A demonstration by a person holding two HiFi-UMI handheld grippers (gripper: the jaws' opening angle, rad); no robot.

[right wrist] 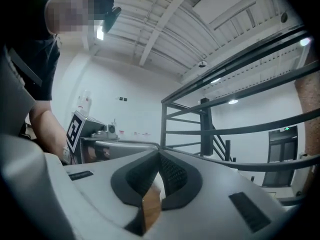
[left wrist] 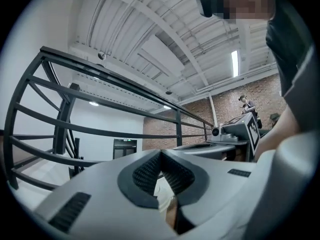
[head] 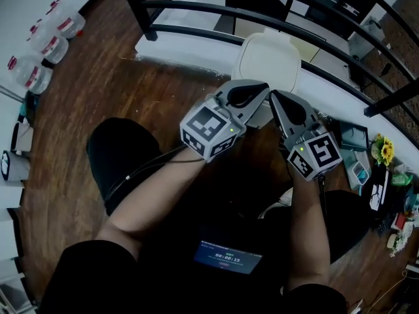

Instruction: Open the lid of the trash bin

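The trash bin (head: 268, 59) is cream-white with its lid down, standing by the black railing just beyond both grippers. My left gripper (head: 264, 87) is shut, its tip over the bin's near edge. My right gripper (head: 274, 95) is also shut, and its tip almost meets the left one. In the left gripper view the left gripper (left wrist: 160, 154) has its jaws closed tip to tip with nothing between them. The right gripper (right wrist: 159, 153) looks the same in the right gripper view. Both of those cameras tilt up at the ceiling, so the bin is nearly hidden there.
A black metal railing (head: 275, 12) runs behind the bin. Several plastic water bottles (head: 46, 41) lie on the wooden floor (head: 118, 84) at far left. A cluttered spot with yellow flowers (head: 383, 150) is at right. A lit screen (head: 228, 256) sits at the person's lap.
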